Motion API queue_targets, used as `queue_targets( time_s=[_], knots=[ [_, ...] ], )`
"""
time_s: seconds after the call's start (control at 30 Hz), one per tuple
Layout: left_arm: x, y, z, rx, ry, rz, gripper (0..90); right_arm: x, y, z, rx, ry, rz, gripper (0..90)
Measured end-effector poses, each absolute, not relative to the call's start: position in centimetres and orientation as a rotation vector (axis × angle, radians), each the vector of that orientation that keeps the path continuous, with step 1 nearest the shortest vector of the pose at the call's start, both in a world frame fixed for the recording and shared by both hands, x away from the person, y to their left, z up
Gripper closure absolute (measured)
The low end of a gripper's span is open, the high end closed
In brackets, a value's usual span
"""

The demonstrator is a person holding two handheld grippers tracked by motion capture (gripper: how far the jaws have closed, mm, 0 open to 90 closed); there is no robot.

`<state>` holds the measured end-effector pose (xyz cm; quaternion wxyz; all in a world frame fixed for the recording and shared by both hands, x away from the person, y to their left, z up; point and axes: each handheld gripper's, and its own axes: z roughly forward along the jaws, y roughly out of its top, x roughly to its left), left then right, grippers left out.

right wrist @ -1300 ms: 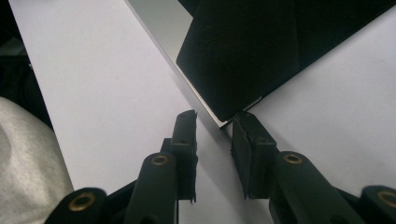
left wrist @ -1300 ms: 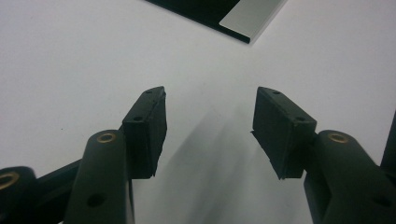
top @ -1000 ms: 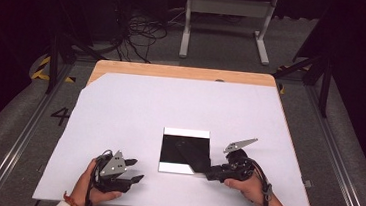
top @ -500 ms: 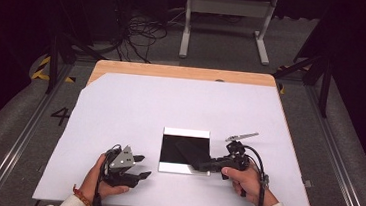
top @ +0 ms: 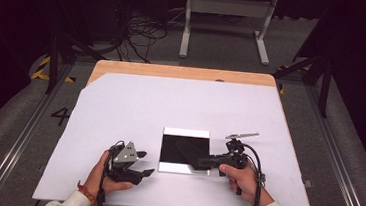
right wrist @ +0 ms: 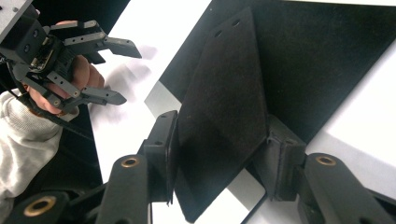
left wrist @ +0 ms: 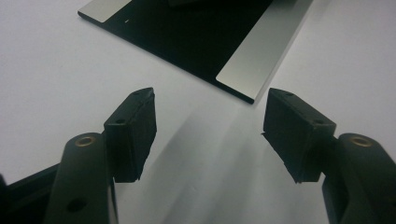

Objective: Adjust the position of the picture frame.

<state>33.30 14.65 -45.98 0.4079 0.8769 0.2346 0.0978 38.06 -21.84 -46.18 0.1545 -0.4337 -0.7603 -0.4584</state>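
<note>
A flat black tray with silver strips along its near and far edges lies on the white sheet that covers the table, toward the person's side and a little right of the middle.

The right gripper reaches in from the tray's right, over the near right corner. In the right gripper view a dark, felt-like card stands tilted between its jaws above the tray, and both pads press on the card's edges. Those jaws have just been closing a little, clamped on the card.

The left gripper sits left of the tray, near the sheet's front edge, pointing toward the tray. In the left gripper view its jaws stand wide apart with nothing between them, just short of the tray's near corner. They have just been opening.
</note>
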Motion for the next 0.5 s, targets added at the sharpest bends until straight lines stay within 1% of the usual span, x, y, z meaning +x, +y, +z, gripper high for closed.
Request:
queue_targets(
  time_s=[0.27, 0.5],
  knots=[
    [34.9, 14.0, -46.1, 2.157, 0.679, 0.192, 24.0, 38.0, -21.9, -46.3, -1.231, -2.194, -1.334, 57.4],
    [36.3, 13.0, -46.4, 2.133, 0.721, 0.134, 21.3, 37.6, -21.7, -45.8, -1.186, -2.259, -1.364, 58.9]
  ],
)
